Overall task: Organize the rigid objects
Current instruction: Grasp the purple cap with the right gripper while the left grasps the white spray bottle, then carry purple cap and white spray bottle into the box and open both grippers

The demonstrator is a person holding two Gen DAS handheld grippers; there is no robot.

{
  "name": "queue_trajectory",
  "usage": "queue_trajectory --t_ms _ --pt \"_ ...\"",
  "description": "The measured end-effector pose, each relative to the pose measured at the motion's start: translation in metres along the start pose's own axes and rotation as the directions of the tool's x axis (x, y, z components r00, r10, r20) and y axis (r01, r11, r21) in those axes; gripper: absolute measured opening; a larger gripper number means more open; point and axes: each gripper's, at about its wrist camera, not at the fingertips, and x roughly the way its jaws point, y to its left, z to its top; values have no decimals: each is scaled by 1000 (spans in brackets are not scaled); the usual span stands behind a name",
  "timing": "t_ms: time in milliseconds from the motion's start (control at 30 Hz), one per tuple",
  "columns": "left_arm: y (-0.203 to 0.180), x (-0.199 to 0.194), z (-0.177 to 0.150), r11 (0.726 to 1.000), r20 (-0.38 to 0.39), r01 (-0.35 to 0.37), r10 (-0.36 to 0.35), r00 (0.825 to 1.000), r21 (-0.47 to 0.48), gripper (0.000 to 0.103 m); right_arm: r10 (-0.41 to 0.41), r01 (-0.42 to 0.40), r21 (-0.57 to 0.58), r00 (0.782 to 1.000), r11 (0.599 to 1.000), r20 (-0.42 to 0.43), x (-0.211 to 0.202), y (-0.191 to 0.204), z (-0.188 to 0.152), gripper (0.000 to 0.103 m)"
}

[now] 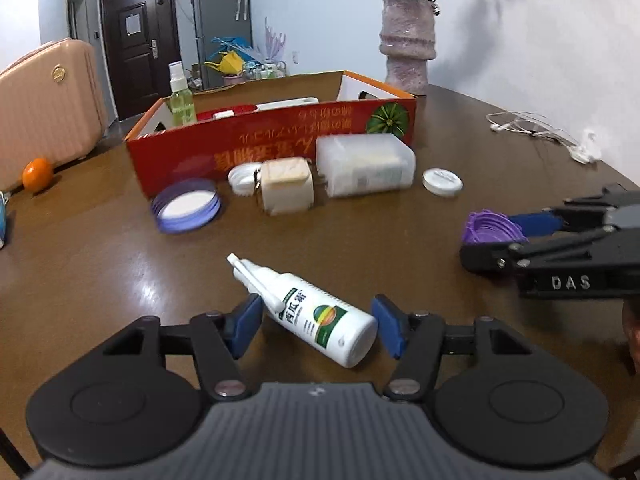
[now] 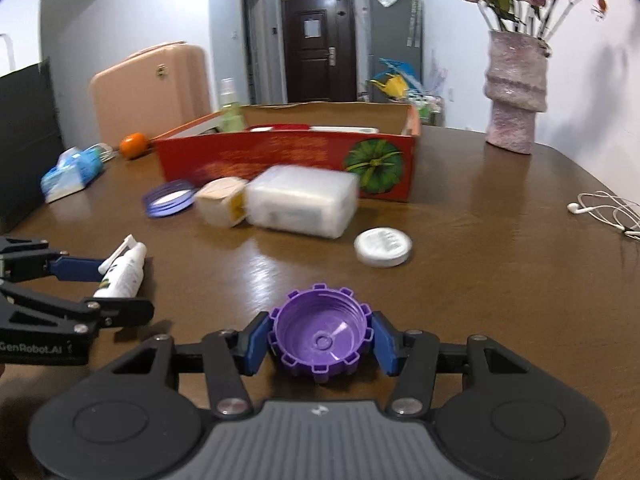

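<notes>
A white spray bottle (image 1: pixel 316 316) lies slantwise on the brown table (image 1: pixel 360 240) between the blue pads of my left gripper (image 1: pixel 318 320). The pads stand close to its nozzle collar and its base, with no clear squeeze, and the gripper is open. A purple ridged cap (image 2: pixel 320 336), hollow side up, sits between the pads of my right gripper (image 2: pixel 320 338), which touch it on both sides. In the left wrist view the same cap (image 1: pixel 490 226) shows at the right, in the right gripper (image 1: pixel 488 236). The red cardboard box (image 1: pixel 280 148) stands behind.
In front of the box lie a purple-rimmed lid (image 1: pixel 186 206), a small white cap (image 1: pixel 242 176), a cream box (image 1: pixel 286 186), a translucent container (image 1: pixel 364 164) and a white lid (image 1: pixel 442 182). A vase (image 1: pixel 408 48), earphones (image 1: pixel 536 128) and an orange (image 1: pixel 37 174) stand further off.
</notes>
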Motion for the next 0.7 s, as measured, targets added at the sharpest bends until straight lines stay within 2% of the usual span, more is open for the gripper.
queue_trajectory --t_ms 233,267,300,433,533,600,667,700 --pt "15 -25 -17 999 46 -2 4 999 -49 60 53 -53 -25 999 998 6 -13 23 -8 52" --pt "15 -29 -17 999 63 -1 4 998 -51 39 55 -54 -27 998 998 12 -16 26 -8 52" --pt "14 -33 -16 999 80 -10 14 997 -52 27 56 -55 -29 998 998 18 -19 28 -8 52" --pt "22 -36 -9 996 85 1 6 996 -88 28 53 -52 -16 997 999 53 -31 28 -4 52" --pt "23 -29 -11 995 44 -2 6 999 -100 28 31 -31 -16 998 999 51 -32 27 -4 52" --pt "23 -27 -16 994 42 -7 11 999 -109 36 30 -30 -9 999 1000 44 -31 26 -5 52" --pt "20 -24 -18 994 36 -25 29 999 -103 65 31 -31 -6 999 999 38 -30 27 -7 52" --pt "20 -22 -18 994 41 -34 38 998 -104 68 33 -33 -6 999 999 33 -29 27 -8 52"
